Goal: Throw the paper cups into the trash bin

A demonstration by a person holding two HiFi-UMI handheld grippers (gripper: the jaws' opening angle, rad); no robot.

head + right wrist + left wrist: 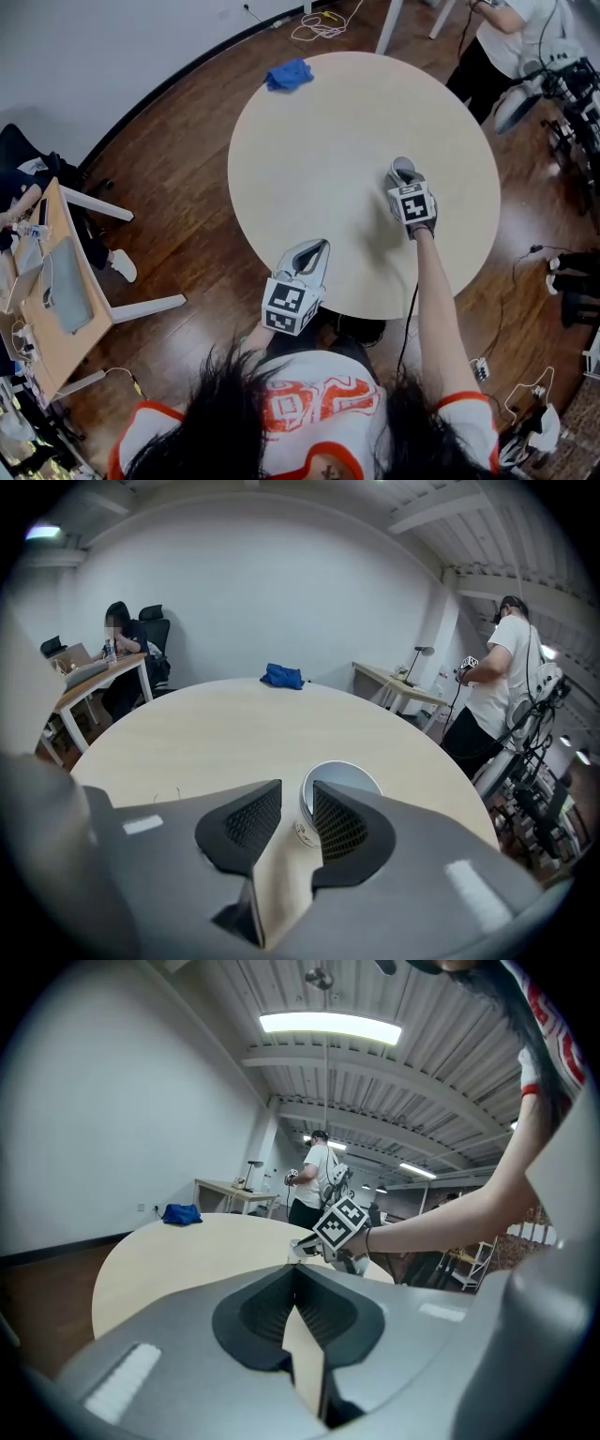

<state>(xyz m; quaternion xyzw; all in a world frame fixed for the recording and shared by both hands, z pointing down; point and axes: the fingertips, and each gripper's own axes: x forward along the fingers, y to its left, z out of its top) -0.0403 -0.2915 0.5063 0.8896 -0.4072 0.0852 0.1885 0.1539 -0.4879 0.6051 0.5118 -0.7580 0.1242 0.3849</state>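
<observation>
The round tabletop [319, 141] is bare across most of its surface. The only other thing on it is a blue cloth [289, 74] lying right at the far rim, well apart from both hands. The paper cup [342, 775] stands upright, mouth up, on the right half of the tabletop, well in from the edge. The right tongs [297, 786] point down at it with their jaws parted and pressing on nothing. The cup's near wall shows in the gap, and most of its rim sits just past the right-hand jaw tip. The left tongs [295, 1274] hang over the near rim with jaw tips together and nothing between them, a wide bare stretch of tabletop ahead.

Dark wood floor [178, 178] rings the tabletop. A standing person [511, 37] is close beyond the far right edge, and cables [525, 281] lie on the floor to the right.
</observation>
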